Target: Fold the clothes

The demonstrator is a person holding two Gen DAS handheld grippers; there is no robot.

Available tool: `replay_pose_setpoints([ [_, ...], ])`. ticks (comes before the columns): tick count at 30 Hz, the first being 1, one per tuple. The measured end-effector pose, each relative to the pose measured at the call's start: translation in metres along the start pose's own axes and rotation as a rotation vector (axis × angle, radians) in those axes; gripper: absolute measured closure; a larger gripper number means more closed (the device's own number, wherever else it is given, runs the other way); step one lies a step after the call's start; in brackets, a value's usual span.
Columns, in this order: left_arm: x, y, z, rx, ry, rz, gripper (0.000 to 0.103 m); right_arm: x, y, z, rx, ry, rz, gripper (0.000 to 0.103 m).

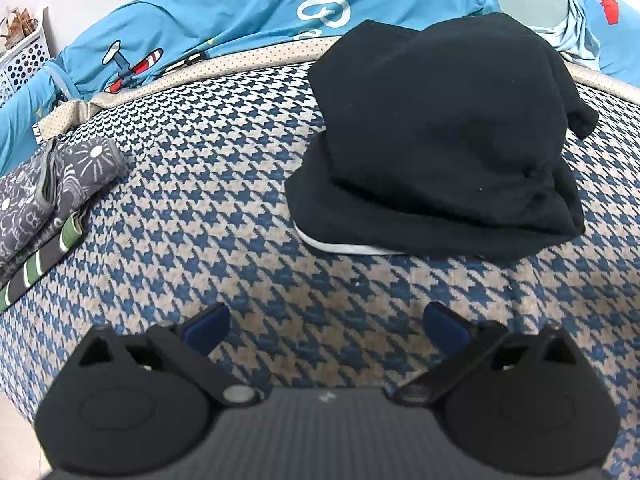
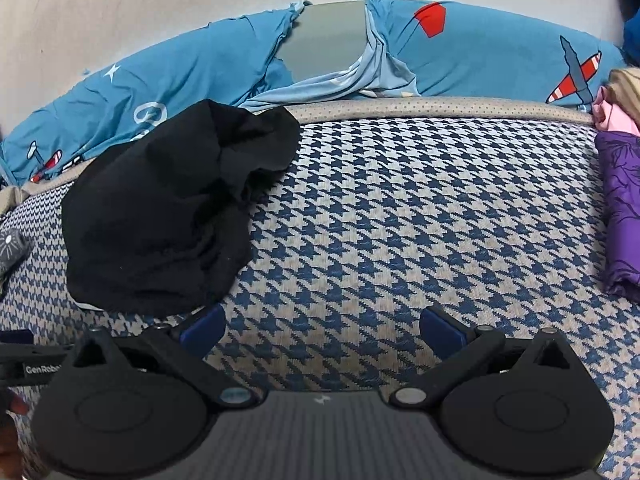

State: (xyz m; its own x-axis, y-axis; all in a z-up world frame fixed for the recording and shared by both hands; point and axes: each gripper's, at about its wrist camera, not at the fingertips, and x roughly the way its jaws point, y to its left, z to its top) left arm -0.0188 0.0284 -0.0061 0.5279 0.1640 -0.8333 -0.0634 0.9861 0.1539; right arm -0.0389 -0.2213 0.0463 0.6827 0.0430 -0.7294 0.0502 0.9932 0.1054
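Black garment [image 1: 440,132] lies bundled on the houndstooth bed cover [image 1: 220,208], folded roughly over itself in thick layers, with a white edge [image 1: 340,247] peeking from under its near hem. In the left wrist view it sits at about one o'clock from the left gripper [image 1: 326,330]; in the right wrist view the same bundle [image 2: 160,216] lies at ten o'clock, its near edge just beside the left finger of the right gripper [image 2: 322,332]. Both sets of jaws stand wide and hold nothing, hovering over bare cover near the bed's front edge.

Judging by the lumpy but compact shape, this piece looks partly or loosely folded, and the hands seem to be between grasps. The next move probably calls for either pinching the near hem at two corners to square up and finish the fold, or shifting the bundle aside.

Farther out, a grey patterned cloth [image 1: 52,188] and a green striped piece [image 1: 36,264] are stacked at nine o'clock in the left view. A purple garment [image 2: 620,208] waits at three o'clock in the right view. Blue airplane-print bedding [image 2: 500,56] runs along the wall at twelve o'clock.
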Motion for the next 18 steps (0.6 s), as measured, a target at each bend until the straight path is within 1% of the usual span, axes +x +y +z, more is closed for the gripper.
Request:
replay_pose_setpoints([
  [4, -0.004, 0.002, -0.001, -0.016, -0.012, 0.008, 0.000, 0.000, -0.001, 0.001, 0.012, 0.004, -0.011, 0.000],
  [8, -0.008, 0.004, -0.002, -0.035, -0.018, -0.010, 0.000, 0.001, 0.001, 0.002, 0.013, 0.009, -0.012, 0.000],
  [13, -0.012, 0.003, -0.003, -0.059, -0.011, -0.042, 0.000, 0.004, 0.002, 0.001, -0.011, 0.030, -0.045, 0.000],
  [18, -0.015, 0.002, -0.003, -0.085, -0.006, -0.059, 0.000, 0.005, 0.003, 0.000, -0.002, 0.048, -0.040, 0.000],
])
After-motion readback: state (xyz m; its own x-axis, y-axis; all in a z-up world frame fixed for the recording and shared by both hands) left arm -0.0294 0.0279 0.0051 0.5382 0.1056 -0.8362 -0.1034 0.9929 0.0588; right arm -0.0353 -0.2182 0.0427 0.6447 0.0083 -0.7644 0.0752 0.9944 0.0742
